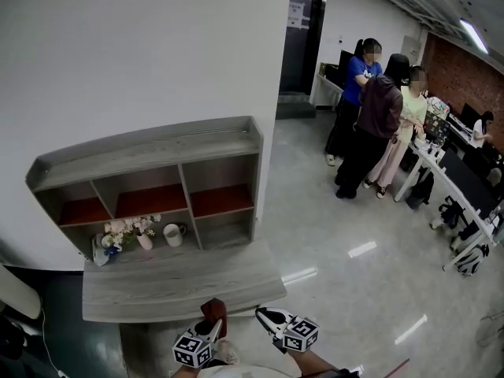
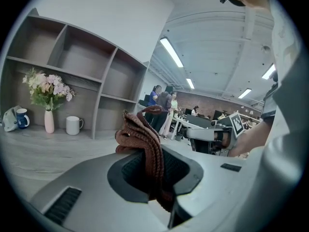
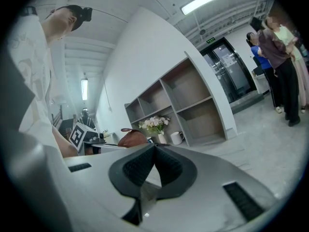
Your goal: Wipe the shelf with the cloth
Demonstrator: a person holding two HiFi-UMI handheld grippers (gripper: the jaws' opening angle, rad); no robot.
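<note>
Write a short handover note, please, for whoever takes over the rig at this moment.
Left gripper: shut on the cloth, which bunches up above its fingers.
Right gripper: shut, empty.
Shelf: ahead, beyond the ledge; a vase and a mug stand in its bottom row.
Done: cloth is gripped.
Left: carry the cloth to the shelf and wipe; it touches no surface yet.

**Camera placement**

From the head view we look steeply down, from some way back, on the grey shelf unit (image 1: 157, 152). The left gripper (image 1: 213, 321) and right gripper (image 1: 264, 315) sit at the bottom edge. Each gripper view looks from low down, along its own jaws, up across the ledge. All three views share the shelf unit, flower vase (image 1: 144, 241), white mug (image 1: 173, 234) and standing people (image 1: 378, 116).
</note>
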